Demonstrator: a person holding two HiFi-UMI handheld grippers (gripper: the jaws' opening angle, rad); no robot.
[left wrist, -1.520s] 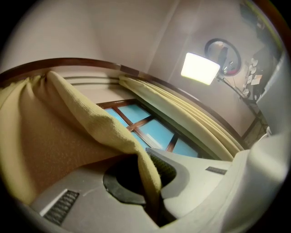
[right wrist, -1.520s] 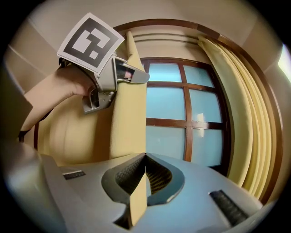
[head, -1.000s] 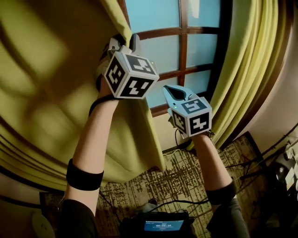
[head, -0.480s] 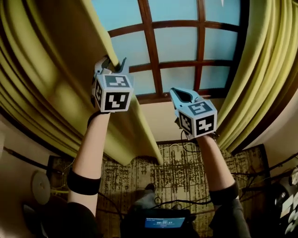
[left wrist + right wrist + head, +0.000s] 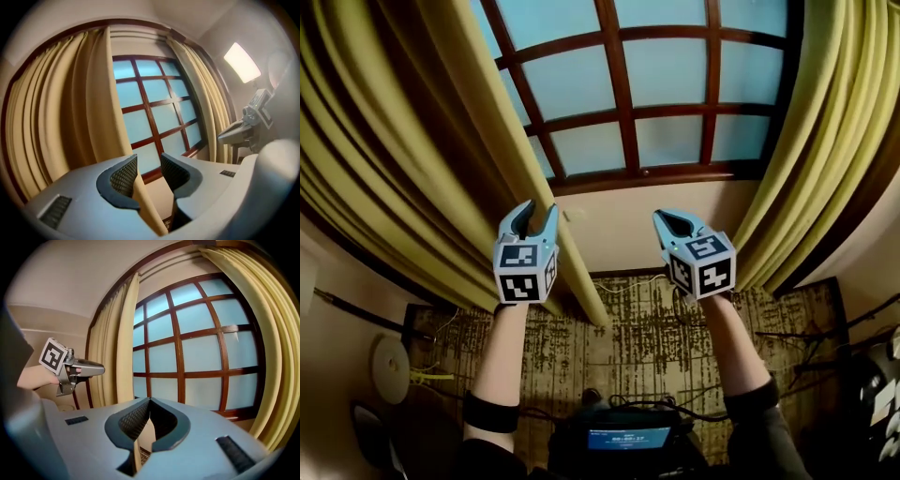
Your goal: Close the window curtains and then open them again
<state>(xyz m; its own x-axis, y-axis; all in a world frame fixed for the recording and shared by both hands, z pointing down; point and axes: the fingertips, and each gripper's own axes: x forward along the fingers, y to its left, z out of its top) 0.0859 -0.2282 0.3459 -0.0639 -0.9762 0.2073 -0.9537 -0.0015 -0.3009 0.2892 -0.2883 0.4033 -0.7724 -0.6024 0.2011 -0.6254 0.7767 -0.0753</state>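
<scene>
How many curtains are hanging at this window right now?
2. The left curtain hangs gathered at the left side of the window; the right curtain hangs gathered at its right side. The panes between them are uncovered. No other curtain shows.

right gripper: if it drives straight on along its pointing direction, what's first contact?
Probably the window, around its bottom panes or sill. Nothing shows between it and the right gripper, whose jaws are shut and empty. Depth is unclear, so that's a guess.
</scene>
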